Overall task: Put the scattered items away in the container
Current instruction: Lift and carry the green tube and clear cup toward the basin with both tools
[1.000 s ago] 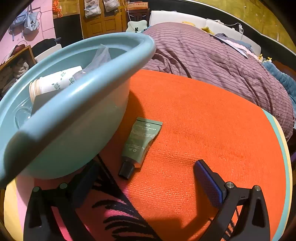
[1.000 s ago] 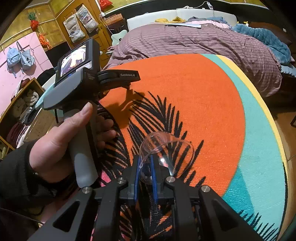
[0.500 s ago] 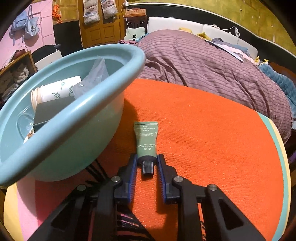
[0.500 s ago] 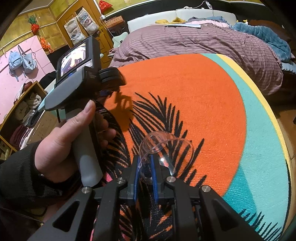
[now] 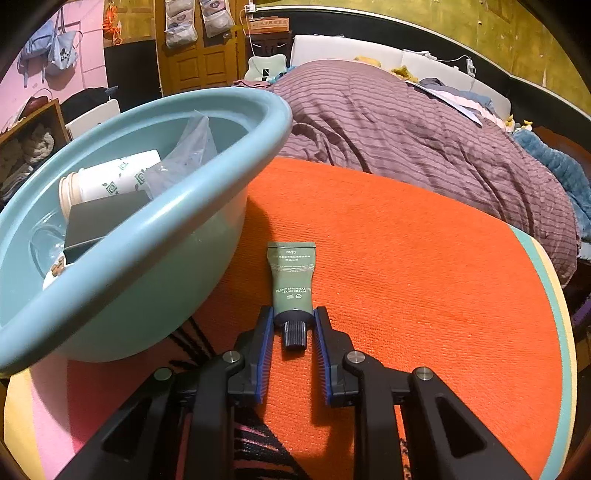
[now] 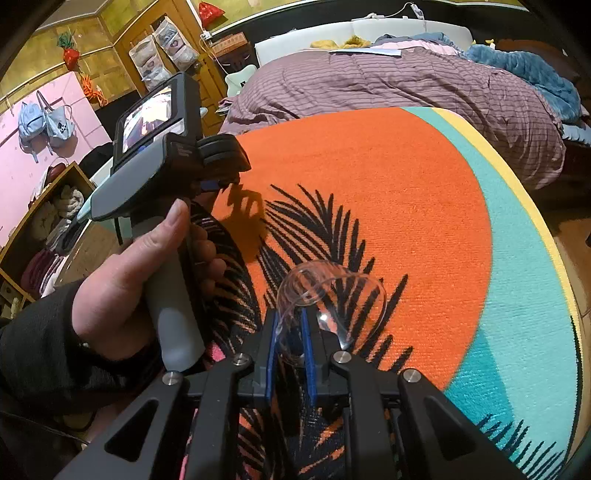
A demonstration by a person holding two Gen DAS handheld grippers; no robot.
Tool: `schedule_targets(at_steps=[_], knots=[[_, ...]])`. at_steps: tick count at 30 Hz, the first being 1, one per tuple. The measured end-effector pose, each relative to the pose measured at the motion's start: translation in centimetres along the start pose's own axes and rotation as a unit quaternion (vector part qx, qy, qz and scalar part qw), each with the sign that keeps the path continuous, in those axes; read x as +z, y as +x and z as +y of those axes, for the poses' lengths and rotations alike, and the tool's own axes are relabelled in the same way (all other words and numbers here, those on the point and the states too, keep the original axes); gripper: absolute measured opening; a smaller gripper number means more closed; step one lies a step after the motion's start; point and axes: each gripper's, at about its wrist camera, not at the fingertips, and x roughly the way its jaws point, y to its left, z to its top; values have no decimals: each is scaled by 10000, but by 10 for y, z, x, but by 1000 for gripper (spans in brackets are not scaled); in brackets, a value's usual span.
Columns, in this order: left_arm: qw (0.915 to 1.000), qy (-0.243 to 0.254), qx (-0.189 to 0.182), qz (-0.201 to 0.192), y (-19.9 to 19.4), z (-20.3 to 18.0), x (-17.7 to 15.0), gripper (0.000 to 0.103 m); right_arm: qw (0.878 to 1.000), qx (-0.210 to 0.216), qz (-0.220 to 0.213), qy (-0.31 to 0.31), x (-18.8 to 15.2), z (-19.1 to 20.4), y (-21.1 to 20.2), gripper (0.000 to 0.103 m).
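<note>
Orange rug: left fingers, earlier apart, now clamp hand cream tube.

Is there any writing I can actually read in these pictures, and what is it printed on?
"PLANT ESSENTIAL OIL HAND CREAM": on the green tube, though the word "OIL" is partly unclear.
Small brand word and fine lines higher on the tube: too small to read.
Green pattern on the paper cup in the basin: no readable words.
Sign on the far wall: blurred.
Raised lettering on the left gripper's body: too blurred to read.
</note>
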Motion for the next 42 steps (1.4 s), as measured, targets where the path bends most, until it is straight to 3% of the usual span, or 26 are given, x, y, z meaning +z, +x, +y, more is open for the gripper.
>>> schedule_targets(at_steps=[15,30,42], knots=[[9993,238,-289,70,-20,3,-17,23,9999,-137,97,-20,-3,3,-10,14],[9937,612,-913,-236,-85,25,-28,23,9983,-564,-88,-109,-5,22,-56,14],[9898,778,-1076,-514,-116,58,-17,23,9974,-717,3,-116,-9,33,-50,4]])
